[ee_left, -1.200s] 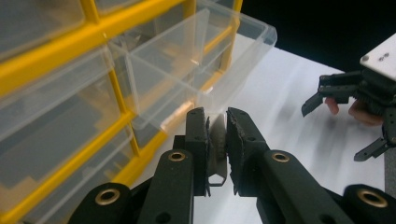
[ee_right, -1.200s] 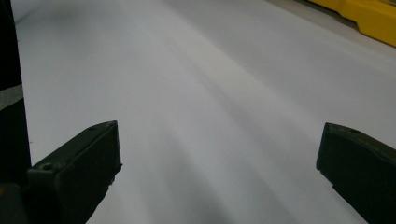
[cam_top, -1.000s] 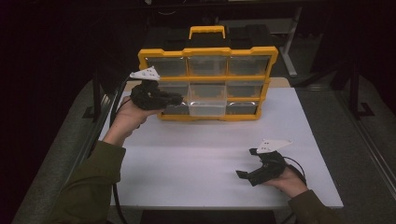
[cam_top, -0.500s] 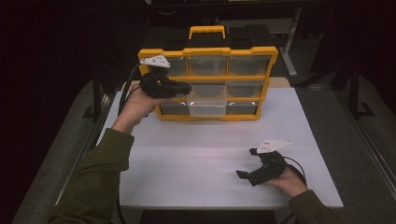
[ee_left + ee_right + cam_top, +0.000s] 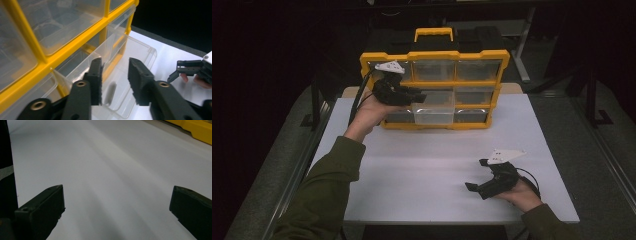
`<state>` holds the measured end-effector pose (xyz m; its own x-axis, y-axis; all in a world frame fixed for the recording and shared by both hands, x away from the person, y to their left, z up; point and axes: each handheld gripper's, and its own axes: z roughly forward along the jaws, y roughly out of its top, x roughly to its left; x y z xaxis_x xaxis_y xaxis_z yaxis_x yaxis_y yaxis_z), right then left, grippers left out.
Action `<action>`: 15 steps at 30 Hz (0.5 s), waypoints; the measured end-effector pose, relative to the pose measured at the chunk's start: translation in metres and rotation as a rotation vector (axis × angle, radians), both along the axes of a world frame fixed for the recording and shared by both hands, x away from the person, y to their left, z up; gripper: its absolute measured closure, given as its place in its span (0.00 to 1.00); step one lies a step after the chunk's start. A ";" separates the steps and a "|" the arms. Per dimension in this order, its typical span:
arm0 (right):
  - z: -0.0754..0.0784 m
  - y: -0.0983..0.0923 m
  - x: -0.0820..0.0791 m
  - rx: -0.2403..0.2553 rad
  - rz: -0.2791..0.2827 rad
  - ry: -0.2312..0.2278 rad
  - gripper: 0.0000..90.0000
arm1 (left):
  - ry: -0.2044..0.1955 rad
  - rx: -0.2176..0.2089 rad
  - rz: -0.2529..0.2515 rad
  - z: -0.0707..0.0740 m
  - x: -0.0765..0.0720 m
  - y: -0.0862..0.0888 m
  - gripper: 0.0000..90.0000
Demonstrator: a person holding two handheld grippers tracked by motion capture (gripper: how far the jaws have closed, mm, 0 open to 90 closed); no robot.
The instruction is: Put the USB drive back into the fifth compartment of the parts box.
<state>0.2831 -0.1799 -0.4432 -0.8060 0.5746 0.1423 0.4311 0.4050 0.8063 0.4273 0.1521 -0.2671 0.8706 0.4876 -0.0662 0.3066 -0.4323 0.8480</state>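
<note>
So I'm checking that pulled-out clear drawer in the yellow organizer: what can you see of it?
The clear drawer is see-through plastic, boxy and open-topped, and looks empty. It sticks partly out of the bottom row of the yellow organizer, level above the white table. The left gripper, jaws just opened, hovers over its open top without touching it.

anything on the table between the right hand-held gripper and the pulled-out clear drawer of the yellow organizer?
No. In the high view, only bare white table lies between the right hand-held gripper and the clear drawer of the yellow organizer.
</note>
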 end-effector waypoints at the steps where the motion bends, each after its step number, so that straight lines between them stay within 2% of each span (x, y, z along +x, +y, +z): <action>1: 0.000 0.000 0.000 -0.001 0.001 0.000 0.00 | 0.000 0.000 0.000 0.000 0.000 0.000 0.67; 2: 0.000 0.000 0.000 -0.001 0.001 0.000 0.00 | 0.003 -0.010 0.002 -0.001 -0.002 0.005 0.67; 3: 0.000 0.000 0.000 -0.002 0.001 0.001 0.00 | 0.006 -0.009 0.000 -0.001 -0.003 0.007 0.58; 5: 0.000 0.001 0.000 -0.001 0.000 0.002 0.00 | 0.007 -0.010 -0.002 -0.001 -0.004 0.009 0.53; 8: 0.000 0.001 0.000 -0.003 0.000 0.004 0.00 | -0.003 -0.020 -0.010 -0.003 -0.009 0.019 0.48; 15: 0.000 0.001 0.000 -0.005 0.001 0.003 0.00 | -0.020 -0.001 -0.013 -0.005 -0.020 0.033 0.36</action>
